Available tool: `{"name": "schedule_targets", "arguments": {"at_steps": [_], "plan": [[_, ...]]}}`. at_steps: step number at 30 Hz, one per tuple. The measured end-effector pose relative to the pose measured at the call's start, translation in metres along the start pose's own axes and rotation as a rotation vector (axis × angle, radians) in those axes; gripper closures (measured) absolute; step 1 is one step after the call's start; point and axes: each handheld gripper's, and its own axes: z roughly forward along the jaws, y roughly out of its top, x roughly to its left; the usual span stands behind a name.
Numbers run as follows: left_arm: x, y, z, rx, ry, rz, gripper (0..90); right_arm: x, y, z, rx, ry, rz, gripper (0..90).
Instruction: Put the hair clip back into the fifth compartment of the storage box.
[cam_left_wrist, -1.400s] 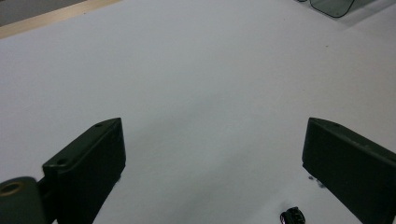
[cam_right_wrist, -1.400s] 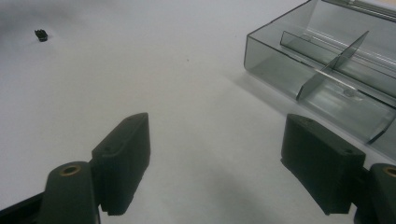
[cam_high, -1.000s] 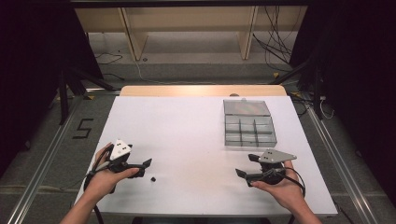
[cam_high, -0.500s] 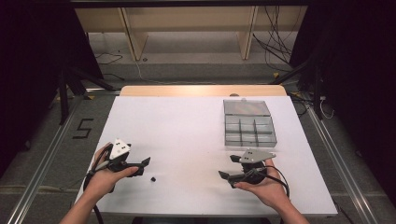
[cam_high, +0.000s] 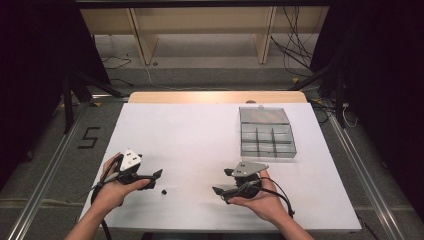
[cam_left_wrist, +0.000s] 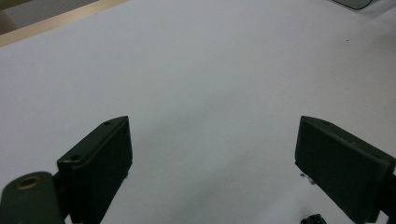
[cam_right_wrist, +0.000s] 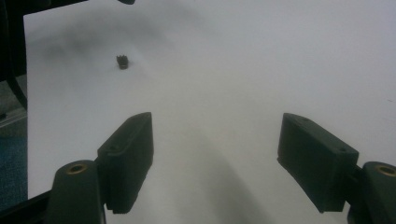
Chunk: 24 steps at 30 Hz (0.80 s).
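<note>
Below us lies a white tabletop (cam_high: 200, 145) with a strip of bare wood (cam_high: 215, 97) along its far edge. Around it we see a grey floor (cam_high: 200, 65), metal rails (cam_high: 45, 175) on either side, a black figure 5 (cam_high: 89, 137) marked on the floor to the left, dark curtains (cam_high: 30, 60), loose cables (cam_high: 295, 50) and the legs of a wooden frame (cam_high: 142, 40) beyond the far edge.

Near the far right corner stands a clear plastic compartment box (cam_high: 265, 132), its lid (cam_high: 264, 115) laid open toward the far edge; it is well apart from both hands.

At the near edge, we hold the left gripper (cam_high: 152, 175) toward the near left corner, its jaws wide apart and holding nothing, as the left gripper view confirms. A small black part (cam_high: 164, 191) lies on the tabletop just beside that gripper's tips, toward the near edge; it appears at the bottom of the left gripper view (cam_left_wrist: 314, 219) and farther off in the right gripper view (cam_right_wrist: 122, 61).

The right gripper (cam_high: 222, 184) sits near the near edge, right of centre, pointing left toward the part, jaws wide apart and empty. Bare tabletop lies between it and the part.
</note>
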Motion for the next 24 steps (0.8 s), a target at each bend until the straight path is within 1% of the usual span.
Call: {"name": "schedule_targets", "arguments": {"at_steps": [5,7,13,21,24], "plan": [[0.000,0.000,0.001,-0.002,0.000,-0.002,10.6,0.011,0.007,0.019,0.017,0.030,-0.028,27.7],[0.000,0.000,0.001,-0.002,0.000,-0.002,10.6,0.016,0.010,0.027,0.016,0.041,-0.031,28.1],[0.001,0.000,0.002,0.002,-0.001,0.000,10.6,0.029,0.018,0.047,0.024,0.064,-0.052,29.2],[0.001,0.000,0.002,0.004,-0.001,0.000,10.7,0.044,0.029,0.074,0.036,0.096,-0.069,31.6],[0.002,0.000,0.003,0.005,0.000,0.001,10.7,0.048,0.034,0.085,0.046,0.099,-0.077,32.9]]}}
